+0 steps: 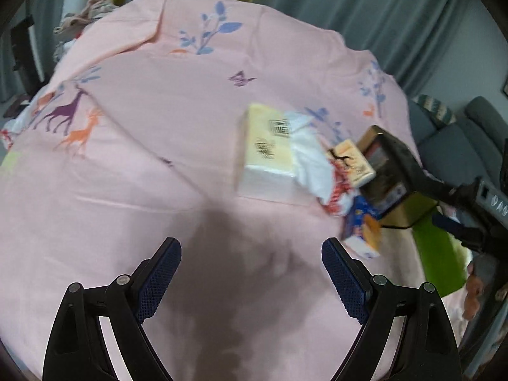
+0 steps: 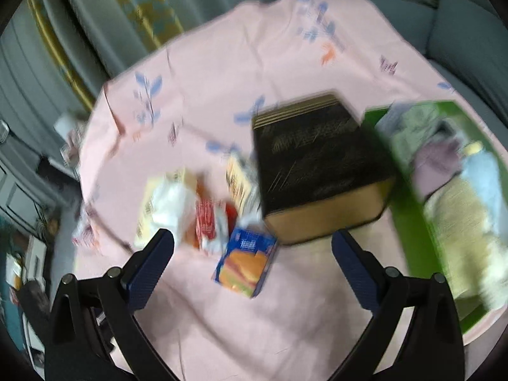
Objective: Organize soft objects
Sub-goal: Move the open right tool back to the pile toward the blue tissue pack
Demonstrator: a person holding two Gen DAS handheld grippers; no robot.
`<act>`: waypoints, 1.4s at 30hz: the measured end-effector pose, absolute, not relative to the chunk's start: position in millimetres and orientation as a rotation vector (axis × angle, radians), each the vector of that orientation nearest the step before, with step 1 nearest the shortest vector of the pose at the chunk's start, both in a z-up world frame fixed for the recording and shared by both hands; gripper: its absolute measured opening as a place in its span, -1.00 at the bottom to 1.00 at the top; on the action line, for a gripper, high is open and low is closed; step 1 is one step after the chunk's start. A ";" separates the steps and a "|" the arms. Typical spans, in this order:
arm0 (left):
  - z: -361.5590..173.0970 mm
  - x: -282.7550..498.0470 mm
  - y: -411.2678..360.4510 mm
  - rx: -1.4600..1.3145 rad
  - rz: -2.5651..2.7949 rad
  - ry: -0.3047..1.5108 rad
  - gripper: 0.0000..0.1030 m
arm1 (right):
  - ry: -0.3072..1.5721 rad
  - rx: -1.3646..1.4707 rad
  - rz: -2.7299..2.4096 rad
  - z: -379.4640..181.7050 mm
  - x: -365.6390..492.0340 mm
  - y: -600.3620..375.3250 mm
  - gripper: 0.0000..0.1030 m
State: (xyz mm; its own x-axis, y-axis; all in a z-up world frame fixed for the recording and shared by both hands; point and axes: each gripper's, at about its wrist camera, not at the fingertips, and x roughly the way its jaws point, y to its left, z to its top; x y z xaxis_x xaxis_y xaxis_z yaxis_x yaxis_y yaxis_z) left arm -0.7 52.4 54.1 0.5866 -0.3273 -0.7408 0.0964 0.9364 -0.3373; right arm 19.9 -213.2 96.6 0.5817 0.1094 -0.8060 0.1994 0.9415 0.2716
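A yellow tissue pack [image 1: 268, 152] lies on the pink sheet [image 1: 143, 174], with a white crumpled bag [image 1: 312, 162], a red-and-white packet [image 1: 339, 190] and a small cream pack [image 1: 352, 162] beside it. A blue packet with a burger picture [image 2: 244, 263] lies in front of a black and gold box [image 2: 320, 171]. A green tray [image 2: 412, 197] at the right holds soft cloth items [image 2: 444, 165]. My left gripper [image 1: 250, 273] is open and empty above bare sheet. My right gripper [image 2: 252, 260] is open, above the blue packet.
The sheet covers a round table [image 2: 222, 333]. Grey curtains [image 1: 349, 0] hang behind. A grey sofa [image 1: 457, 146] stands at the right. A pile of clothes [image 1: 85, 12] lies at the far left edge. The right wrist view is blurred.
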 end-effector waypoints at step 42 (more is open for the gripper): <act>51.1 -7.5 53.0 -0.350 -0.371 0.951 0.98 | 1.098 0.403 0.221 56.8 -4.9 -175.4 0.62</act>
